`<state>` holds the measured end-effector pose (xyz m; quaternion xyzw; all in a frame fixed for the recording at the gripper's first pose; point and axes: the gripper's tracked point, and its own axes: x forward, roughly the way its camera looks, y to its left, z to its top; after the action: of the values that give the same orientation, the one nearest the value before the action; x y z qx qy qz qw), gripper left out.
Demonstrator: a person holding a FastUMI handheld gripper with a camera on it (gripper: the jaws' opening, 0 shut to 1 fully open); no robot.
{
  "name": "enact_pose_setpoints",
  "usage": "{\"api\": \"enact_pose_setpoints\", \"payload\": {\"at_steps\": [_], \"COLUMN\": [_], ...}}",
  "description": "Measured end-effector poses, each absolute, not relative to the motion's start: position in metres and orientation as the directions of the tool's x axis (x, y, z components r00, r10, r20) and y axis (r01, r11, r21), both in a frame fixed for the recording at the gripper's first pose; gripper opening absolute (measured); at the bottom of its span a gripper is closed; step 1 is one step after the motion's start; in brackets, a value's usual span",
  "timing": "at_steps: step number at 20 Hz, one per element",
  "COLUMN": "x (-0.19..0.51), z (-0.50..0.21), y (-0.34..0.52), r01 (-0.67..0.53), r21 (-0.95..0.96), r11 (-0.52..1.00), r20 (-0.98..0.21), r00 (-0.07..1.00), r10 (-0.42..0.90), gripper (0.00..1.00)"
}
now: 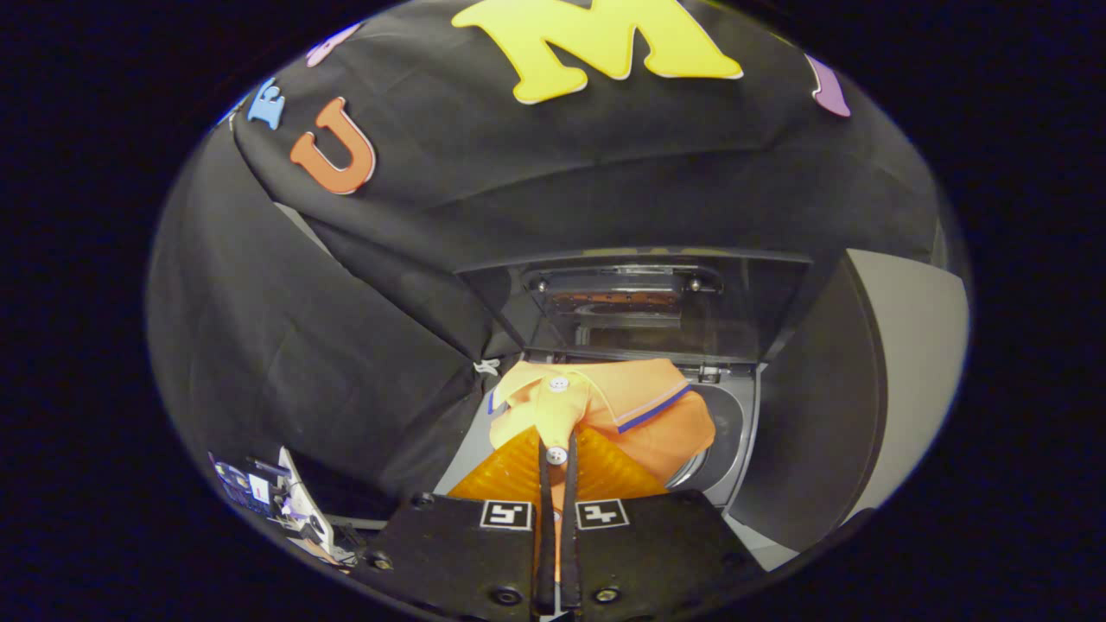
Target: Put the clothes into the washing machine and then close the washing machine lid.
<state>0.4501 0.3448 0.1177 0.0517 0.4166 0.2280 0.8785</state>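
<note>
The claw [557, 458] is pinched nearly closed on the orange shirt [605, 410], holding it just above what looks like the washing machine's [730, 432] open mouth, so dropping it in and shutting the raised lid [639, 302] remain.

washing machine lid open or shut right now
Open: the lid stands raised behind the drum opening, and the orange shirt, pinched in the gripper, hangs over it.

Staged laundry booth, not a lived-in home.
Black cloth wall [363, 345] drapes the far and left sides; 1 top-loading washing machine [734, 432] stands ahead with its lid [648, 302] raised; loose electronics [259, 492] lie near left.
</note>
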Motion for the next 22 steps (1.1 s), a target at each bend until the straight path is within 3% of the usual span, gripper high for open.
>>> {"api": "enact_pose_setpoints", "payload": {"at_steps": [9,22], "x": [0.498,0.509], "z": [0.062,0.033], "y": [0.347,0.345], "r01": [-0.31,-0.276], "r21": [0.225,0.134], "r11": [0.924,0.952], "r20": [-0.801,-0.848], "r00": [0.48,0.465], "r10": [0.357,0.255], "gripper": [0.05,0.06]}}
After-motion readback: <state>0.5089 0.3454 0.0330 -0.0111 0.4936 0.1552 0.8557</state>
